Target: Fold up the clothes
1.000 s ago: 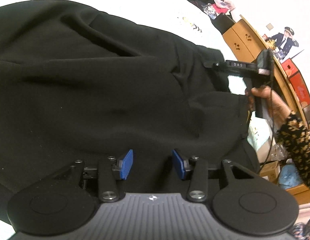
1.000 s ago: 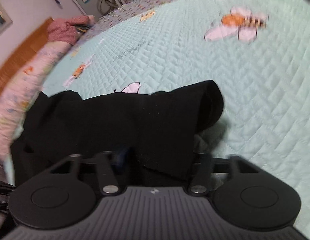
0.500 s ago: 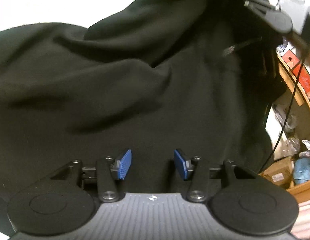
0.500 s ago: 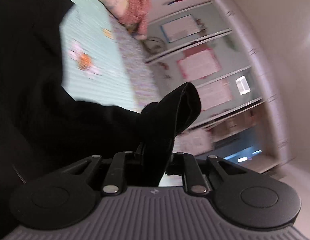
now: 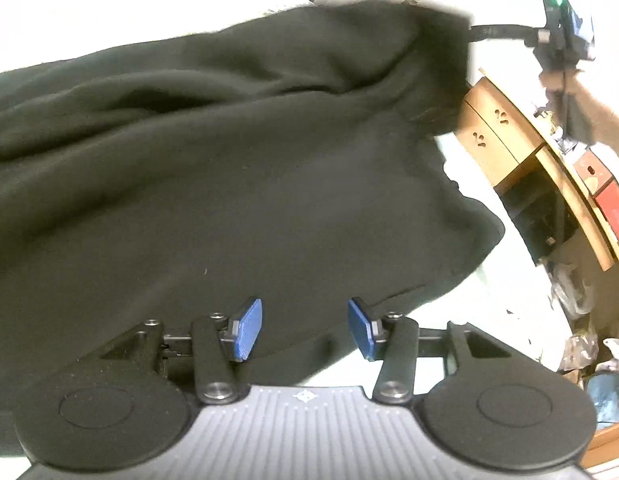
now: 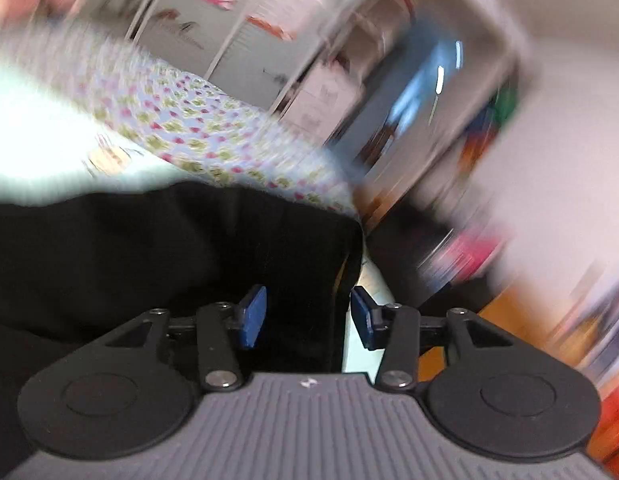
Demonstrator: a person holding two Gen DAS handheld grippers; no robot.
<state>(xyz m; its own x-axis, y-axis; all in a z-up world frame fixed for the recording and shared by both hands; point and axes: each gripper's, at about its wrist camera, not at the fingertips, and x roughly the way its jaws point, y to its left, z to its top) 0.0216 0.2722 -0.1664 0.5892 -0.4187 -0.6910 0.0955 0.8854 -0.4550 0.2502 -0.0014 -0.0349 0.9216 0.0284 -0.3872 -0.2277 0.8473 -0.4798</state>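
Note:
A black garment (image 5: 237, 168) is spread over the pale bed and fills most of the left wrist view. My left gripper (image 5: 303, 328) hovers over its near edge, blue pads (image 5: 245, 328) apart and nothing pinched between them. The garment's far corner (image 5: 437, 40) is raised towards my right gripper (image 5: 561, 28), held by a hand at the top right. In the blurred right wrist view my right gripper (image 6: 308, 314) has its jaws opening. Black cloth (image 6: 301, 264) still lies between the pads, and its right pad (image 6: 363, 318) stands clear of the cloth.
A wooden cabinet (image 5: 497, 136) with drawers and cluttered shelves stands right of the bed. Bags and boxes (image 5: 581, 344) lie on the floor beside it. A floral quilt edge (image 6: 197, 120) and wall shelves (image 6: 293, 40) show, blurred, beyond the right gripper.
The right gripper's pads, shut on a fold of black cloth half a second ago, now stand apart, and its view has swung. The left gripper shifted; the garment's right edge and bare bed now show.

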